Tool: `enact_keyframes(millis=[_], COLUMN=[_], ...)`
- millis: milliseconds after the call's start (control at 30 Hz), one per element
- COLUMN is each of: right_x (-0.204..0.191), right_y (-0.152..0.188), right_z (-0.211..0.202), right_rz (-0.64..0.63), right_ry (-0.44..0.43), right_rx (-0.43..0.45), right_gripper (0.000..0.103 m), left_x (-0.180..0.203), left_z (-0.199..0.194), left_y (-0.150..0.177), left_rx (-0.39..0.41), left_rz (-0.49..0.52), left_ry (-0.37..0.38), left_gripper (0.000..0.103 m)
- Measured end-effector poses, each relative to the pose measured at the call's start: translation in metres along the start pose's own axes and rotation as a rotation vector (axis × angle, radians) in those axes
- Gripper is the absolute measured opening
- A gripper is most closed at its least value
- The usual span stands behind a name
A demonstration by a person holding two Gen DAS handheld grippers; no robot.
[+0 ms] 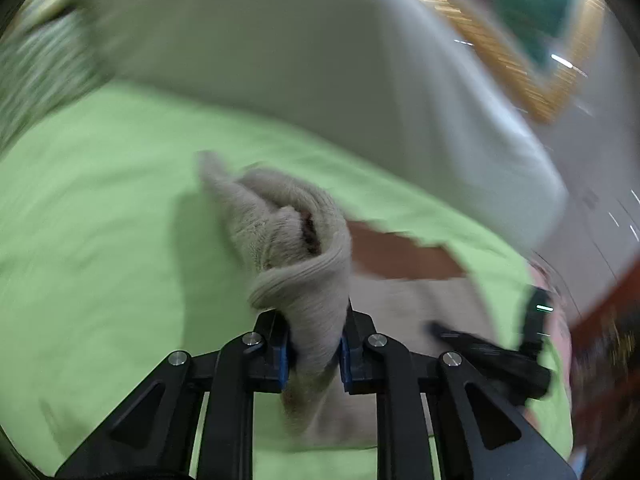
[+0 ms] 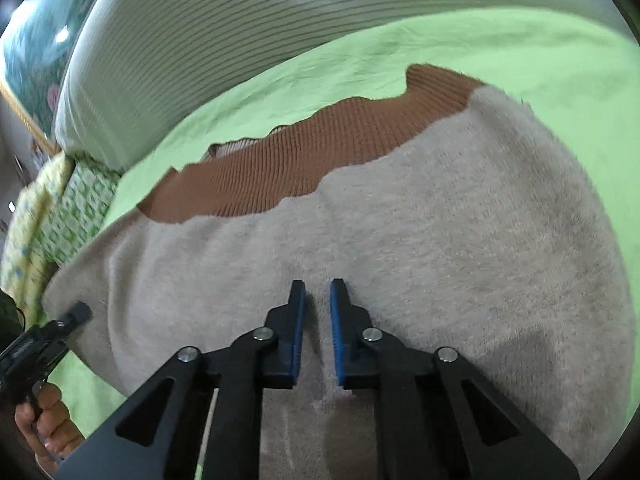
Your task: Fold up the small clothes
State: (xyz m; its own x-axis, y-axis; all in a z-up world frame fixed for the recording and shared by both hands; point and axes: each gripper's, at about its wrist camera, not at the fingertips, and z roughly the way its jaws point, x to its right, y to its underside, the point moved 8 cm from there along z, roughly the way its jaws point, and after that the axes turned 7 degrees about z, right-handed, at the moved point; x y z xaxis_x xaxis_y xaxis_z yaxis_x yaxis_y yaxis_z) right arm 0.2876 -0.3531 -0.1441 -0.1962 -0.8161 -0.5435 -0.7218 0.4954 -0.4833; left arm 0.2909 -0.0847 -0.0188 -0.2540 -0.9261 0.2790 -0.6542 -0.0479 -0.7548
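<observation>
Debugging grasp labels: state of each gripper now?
Left gripper: closed on a bunched part of the beige sweater.
Right gripper: slightly open, holding nothing, over the sweater body.

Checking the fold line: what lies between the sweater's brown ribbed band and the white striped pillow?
Only bare green bedsheet, seen in the right wrist view, separates the brown ribbed band from the white striped pillow.

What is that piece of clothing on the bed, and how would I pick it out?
Start at the green sheet covering the bed, below the white striped pillow. Spread across it lies the sweater, with the right gripper just above it. It is fuzzy beige with a ribbed brown band, unlike anything around it.
</observation>
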Motion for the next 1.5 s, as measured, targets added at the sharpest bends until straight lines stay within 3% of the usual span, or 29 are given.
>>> enact_keyframes(millis=[100,200,233,300,367,400,533,633,833,900,1033,1267,1367,1467,1500], right_x=[0.009,0.033,0.044,0.061,0.081,0.086,0.088,0.087,0.078,0.078,0.070,0.038,0.016,0.008,0.006], right_y=[-0.004,-0.009,-0.010,-0.010,-0.007,-0.008,-0.006,-0.007,-0.018,-0.023,-0.038,-0.057,-0.052,-0.044,-0.045], right_z=[-0.017,-0.043,-0.050,-0.057,-0.058,-0.060,-0.063,-0.069,-0.079,-0.081,-0.077,-0.033,-0.021,-0.020,-0.025], right_rz=[0.110,0.236,0.287,0.375,0.454,0.466,0.493,0.508,0.466,0.443,0.396,0.194,0.069,0.003,0.010], right_ry=[-0.119,-0.216,-0.244,-0.297,-0.303,-0.313,-0.374,-0.391,-0.371,-0.370,-0.373,-0.191,-0.130,-0.098,-0.096], right_rx=[0.020,0.058,0.069,0.075,0.057,0.049,0.040,0.037,0.057,0.054,0.061,-0.069,-0.115,-0.108,-0.087], right_gripper=[0.009,0.011,0.013,0.013,0.013,0.013,0.013,0.016,0.031,0.044,0.053,0.057,0.056,0.022,0.020], left_x=[0.091,0.163,0.175,0.187,0.183,0.177,0.144,0.114,0.035,0.019,0.011,0.015,0.017,0.019,0.021], left_z=[0.012,0.047,0.059,0.084,0.089,0.088,0.068,0.060,0.076,0.084,0.104,0.136,0.141,0.141,0.141], left_y=[-0.009,0.025,0.040,0.075,0.091,0.096,0.087,0.076,0.072,0.074,0.076,0.080,0.084,0.085,0.083], left_rx=[0.012,-0.082,-0.122,-0.233,-0.268,-0.274,-0.244,-0.205,-0.222,-0.240,-0.260,-0.306,-0.311,-0.310,-0.311], left_rz=[0.165,0.283,0.309,0.340,0.322,0.299,0.209,0.171,0.016,-0.018,-0.065,-0.111,-0.128,-0.118,-0.113], left_ry=[0.162,0.324,0.343,0.326,0.322,0.317,0.319,0.253,0.142,0.122,0.134,0.171,0.169,0.154,0.151], left_gripper=[0.016,0.030,0.037,0.039,0.042,0.049,0.068,0.075,0.076,0.076,0.076,0.079,0.079,0.079,0.079])
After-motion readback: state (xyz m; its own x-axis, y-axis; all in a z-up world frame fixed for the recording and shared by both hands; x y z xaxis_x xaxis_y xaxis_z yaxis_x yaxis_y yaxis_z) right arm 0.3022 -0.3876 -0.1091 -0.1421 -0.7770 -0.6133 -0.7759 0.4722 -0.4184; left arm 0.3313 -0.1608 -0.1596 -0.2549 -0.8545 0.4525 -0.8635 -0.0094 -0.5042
